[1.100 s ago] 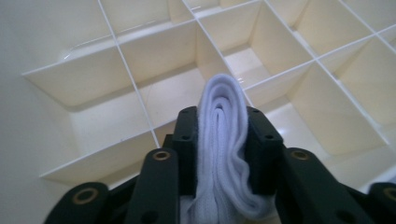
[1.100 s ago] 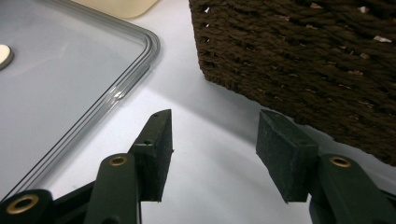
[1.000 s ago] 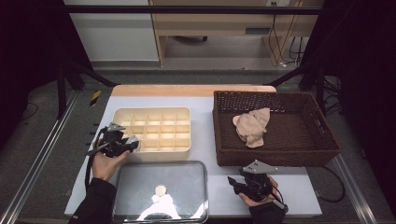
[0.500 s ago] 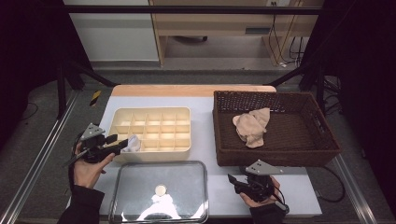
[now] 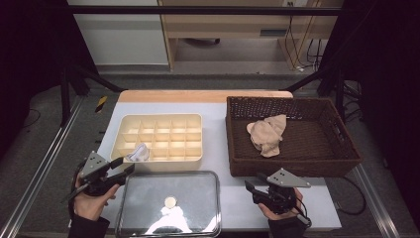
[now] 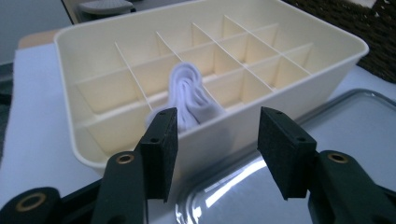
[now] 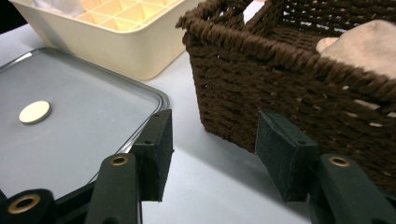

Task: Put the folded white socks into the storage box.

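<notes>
The left gripper (image 5: pixel 121 169) is hanging over the left edge of the white table (image 5: pixel 215 124), beside the near left corner of the cream box (image 5: pixel 161 159). Its jaws have just been opening and are spread with nothing between them. The white cloth (image 5: pixel 138 153) is sitting bunched in a near-left slot of the box, poking up over the dividers. A second ago that gripper was at the box, pinching the cloth; now it is pulled back to the left. The shiny tray (image 5: pixel 171 184) is lying just in front of the box. Bare table is showing between the tray and the brown basket (image 5: pixel 292 166), and there the right gripper (image 5: pixel 252 191) is waiting, jaws spread and empty. A tan cloth (image 5: pixel 267 135) is lying in the basket.
</notes>
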Action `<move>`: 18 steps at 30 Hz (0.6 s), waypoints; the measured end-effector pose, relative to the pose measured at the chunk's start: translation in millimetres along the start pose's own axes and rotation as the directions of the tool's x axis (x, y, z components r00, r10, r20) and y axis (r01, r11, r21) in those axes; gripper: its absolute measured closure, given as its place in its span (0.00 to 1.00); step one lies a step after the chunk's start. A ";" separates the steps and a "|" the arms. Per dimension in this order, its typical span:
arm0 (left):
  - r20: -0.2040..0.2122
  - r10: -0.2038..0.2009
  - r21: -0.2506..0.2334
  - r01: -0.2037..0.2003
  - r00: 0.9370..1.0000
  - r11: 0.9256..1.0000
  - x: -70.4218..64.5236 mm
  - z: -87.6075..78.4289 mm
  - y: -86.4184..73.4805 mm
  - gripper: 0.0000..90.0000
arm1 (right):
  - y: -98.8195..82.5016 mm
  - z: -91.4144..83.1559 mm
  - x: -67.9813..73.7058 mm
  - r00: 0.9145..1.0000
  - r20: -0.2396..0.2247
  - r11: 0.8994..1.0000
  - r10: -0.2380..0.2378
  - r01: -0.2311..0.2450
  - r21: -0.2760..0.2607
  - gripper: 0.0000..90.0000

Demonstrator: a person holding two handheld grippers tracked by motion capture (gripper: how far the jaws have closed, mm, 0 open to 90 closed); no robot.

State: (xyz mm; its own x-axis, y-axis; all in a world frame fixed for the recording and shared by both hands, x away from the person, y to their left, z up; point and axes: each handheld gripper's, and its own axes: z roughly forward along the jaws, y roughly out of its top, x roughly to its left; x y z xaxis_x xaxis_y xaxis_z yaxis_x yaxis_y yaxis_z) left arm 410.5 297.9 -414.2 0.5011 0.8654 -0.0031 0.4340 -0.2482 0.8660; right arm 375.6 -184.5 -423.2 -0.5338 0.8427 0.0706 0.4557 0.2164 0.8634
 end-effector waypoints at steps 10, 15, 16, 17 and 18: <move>0.040 -0.022 0.066 0.019 0.999 0.998 -21.7 4.7 -31.2 0.45 | 11.2 -13.6 -6.6 1.000 0.025 0.999 0.010 -0.009 -0.052 0.52; 0.054 -0.045 0.061 0.042 0.998 0.997 -25.4 5.8 -39.3 0.41 | 18.0 -17.7 -12.0 0.999 0.037 0.997 0.030 -0.027 -0.074 0.51; 0.056 -0.048 0.065 0.044 0.997 0.997 -25.1 6.0 -40.5 0.40 | 20.1 -18.6 -12.8 0.999 0.040 0.996 0.033 -0.029 -0.079 0.50; 0.056 -0.051 0.066 0.048 0.997 0.997 -24.8 6.0 -41.2 0.38 | 22.7 -19.5 -13.8 0.998 0.046 0.996 0.033 -0.029 -0.085 0.49; 0.055 -0.055 0.069 0.051 0.997 0.996 -24.3 6.1 -42.3 0.37 | 24.3 -19.8 -14.5 0.998 0.049 0.996 0.029 -0.025 -0.088 0.49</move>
State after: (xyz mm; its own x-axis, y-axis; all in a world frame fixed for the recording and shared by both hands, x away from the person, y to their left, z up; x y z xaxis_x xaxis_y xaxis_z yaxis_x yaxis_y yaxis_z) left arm 384.5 284.7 -453.8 0.5169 0.8525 -0.0779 0.5093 -0.2331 0.8284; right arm 380.4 -201.2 -393.4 -0.4845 0.8719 0.0712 0.4042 0.1509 0.9021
